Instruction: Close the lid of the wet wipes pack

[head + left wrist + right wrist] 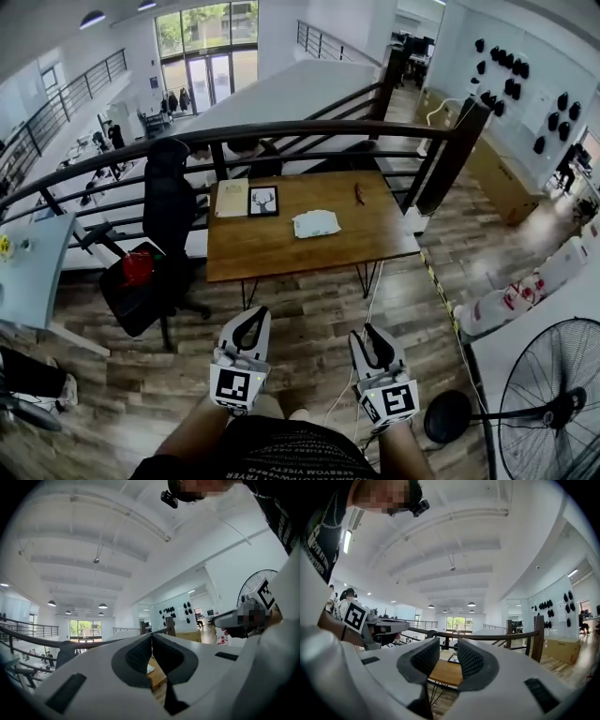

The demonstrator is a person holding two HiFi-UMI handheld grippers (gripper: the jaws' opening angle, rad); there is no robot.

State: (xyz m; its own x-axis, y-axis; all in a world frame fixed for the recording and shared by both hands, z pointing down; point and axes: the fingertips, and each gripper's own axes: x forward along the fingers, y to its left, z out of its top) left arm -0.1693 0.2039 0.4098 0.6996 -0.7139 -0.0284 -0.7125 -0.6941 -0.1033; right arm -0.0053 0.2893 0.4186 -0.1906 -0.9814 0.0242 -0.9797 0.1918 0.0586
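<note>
- The wet wipes pack lies flat near the middle of the wooden table. It is clear of all four edges. Its long axis runs roughly parallel to the table's near edge, tilted slightly.
- At this range the head view does not show whether the lid is up or which way it hinges.
- On the far half of the table, a framed picture stands left of the pack, with a sheet of paper further left near the far left corner. A small dark red item lies toward the far right corner. None of them touches the pack.
- An office chair stands off the table's left edge.
- Both grippers are held low by the person's body, well short of the table's near edge, with open floor in between.
- Left gripper: jaws closed, tips meeting, nothing held.
- Right gripper: jaws a narrow gap apart, nothing between them.
- Key relation: the pack lies straight ahead, between the lines of the two grippers, and neither is clearly nearer. The person probably needs to step up to the table before either can reach it.
</note>
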